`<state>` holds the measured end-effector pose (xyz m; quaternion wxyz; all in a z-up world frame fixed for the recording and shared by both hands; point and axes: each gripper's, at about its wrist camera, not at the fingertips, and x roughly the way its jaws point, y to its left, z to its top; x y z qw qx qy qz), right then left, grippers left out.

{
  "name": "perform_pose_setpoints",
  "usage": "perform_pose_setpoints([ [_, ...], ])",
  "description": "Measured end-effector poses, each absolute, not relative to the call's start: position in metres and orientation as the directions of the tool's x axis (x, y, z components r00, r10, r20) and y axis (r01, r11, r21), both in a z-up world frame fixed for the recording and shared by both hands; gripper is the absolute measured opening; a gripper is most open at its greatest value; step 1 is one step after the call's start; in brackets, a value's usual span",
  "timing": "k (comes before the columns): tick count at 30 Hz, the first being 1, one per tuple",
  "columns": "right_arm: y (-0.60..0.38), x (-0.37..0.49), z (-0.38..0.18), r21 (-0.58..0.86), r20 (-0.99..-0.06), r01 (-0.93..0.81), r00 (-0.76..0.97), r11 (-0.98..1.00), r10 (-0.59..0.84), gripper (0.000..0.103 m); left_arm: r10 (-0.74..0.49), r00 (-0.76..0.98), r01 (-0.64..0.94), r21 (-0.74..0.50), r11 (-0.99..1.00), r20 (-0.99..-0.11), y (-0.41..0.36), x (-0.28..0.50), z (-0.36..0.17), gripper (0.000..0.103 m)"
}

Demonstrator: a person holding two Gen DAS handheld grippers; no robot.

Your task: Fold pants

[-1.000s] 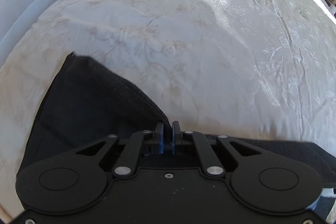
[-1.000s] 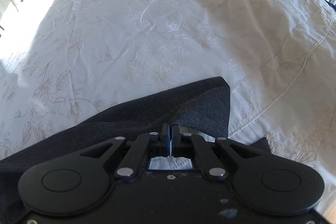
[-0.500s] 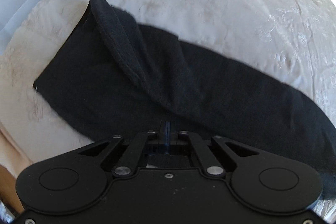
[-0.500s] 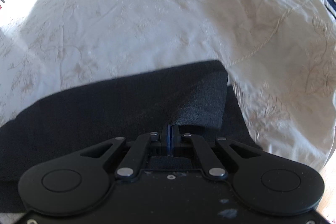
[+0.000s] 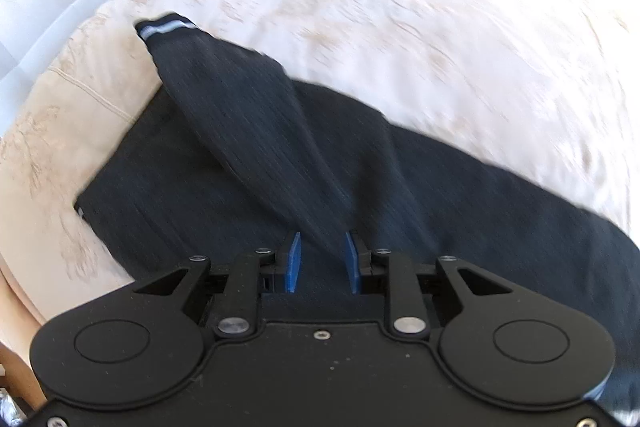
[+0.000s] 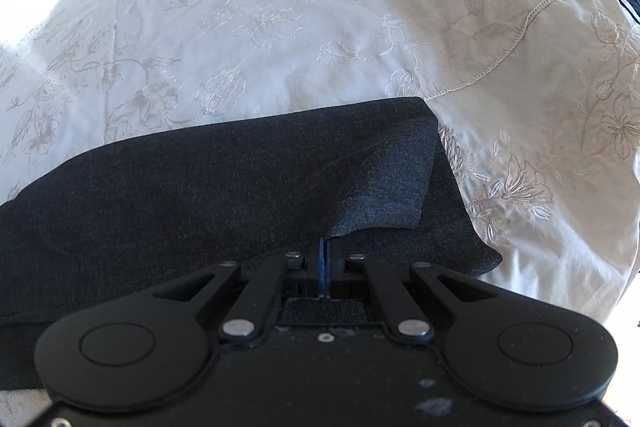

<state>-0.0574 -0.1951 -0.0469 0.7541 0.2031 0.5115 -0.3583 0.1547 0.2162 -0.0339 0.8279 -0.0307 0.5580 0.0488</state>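
1. Dark charcoal cloth, the pants (image 5: 360, 179), lay along the near edge of the bedspread (image 5: 420, 39) in the left wrist view. You had the left gripper (image 5: 321, 263) over them with its blue pads parted and cloth running up between them, unclamped as far as I could judge.
2. Same view: a twisted flap rose from the pads to the striped waistband corner (image 5: 166, 27), which lay skewed past the layer beneath. Risk noted: if you left it so, the twist would likely be pressed into the fold as a diagonal ridge.
3. The frame was motion-blurred, so how neatly the flap's edges met the lower layer could not be read.
4. Right wrist view: the right gripper (image 6: 323, 259) had its pads closed on the edge of the upper layer of the pants (image 6: 200, 179). The folded corner (image 6: 416, 131) sat short of the lower layer, which showed beyond it on the bedspread (image 6: 280, 7).
5. Risk noted: with only your right side gripping, any pull would probably drag the cloth toward it and skew the fold, or slide the pants toward the bed edge.
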Motion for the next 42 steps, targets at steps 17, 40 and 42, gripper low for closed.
perform_pose_setpoints([
  [17, -0.183, -0.053, -0.053, -0.126, -0.897, 0.794, 0.165, 0.595, -0.411, 0.001, -0.039, 0.317, -0.194, -0.105, 0.975, -0.948, 0.266, 0.21, -0.087, 0.05],
  [40, -0.207, -0.119, -0.043, 0.07, -0.893, 0.912, 0.237, 0.404, -0.382, 0.023, 0.024, 0.419, -0.225, -0.078, 0.971, -0.908, 0.277, 0.117, -0.008, 0.001],
  [42, -0.215, -0.118, -0.05, 0.147, -0.898, 0.924, 0.274, 0.352, -0.344, 0.027, 0.041, 0.427, -0.211, -0.056, 0.976, -0.903, 0.274, 0.115, -0.008, 0.001],
])
